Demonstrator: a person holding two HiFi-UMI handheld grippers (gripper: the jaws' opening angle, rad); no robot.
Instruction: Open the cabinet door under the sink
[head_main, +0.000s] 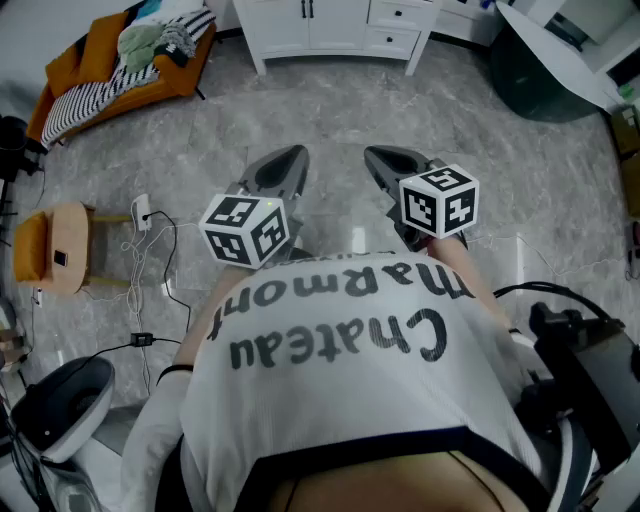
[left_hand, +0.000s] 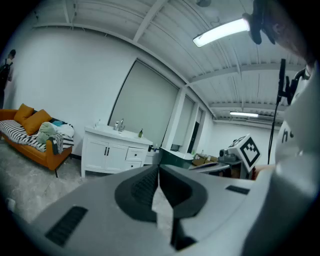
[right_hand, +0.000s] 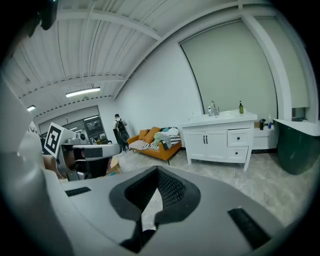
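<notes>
The white vanity cabinet (head_main: 330, 28) with a sink on top stands against the far wall, several steps away across the grey marble floor. Its two doors (right_hand: 205, 142) with dark handles are closed; they also show in the left gripper view (left_hand: 102, 153). My left gripper (head_main: 288, 160) and right gripper (head_main: 380, 158) are held side by side in front of my chest, both pointing toward the cabinet. Each is shut with nothing between its jaws. The closed tips show in the left gripper view (left_hand: 159, 168) and the right gripper view (right_hand: 157, 173).
An orange sofa (head_main: 120, 62) with a striped blanket and clothes stands at the far left. A small wooden stool (head_main: 55, 245) and floor cables (head_main: 150, 262) lie to my left. A dark green tub (head_main: 545, 72) is far right. A person (right_hand: 119, 131) stands far off.
</notes>
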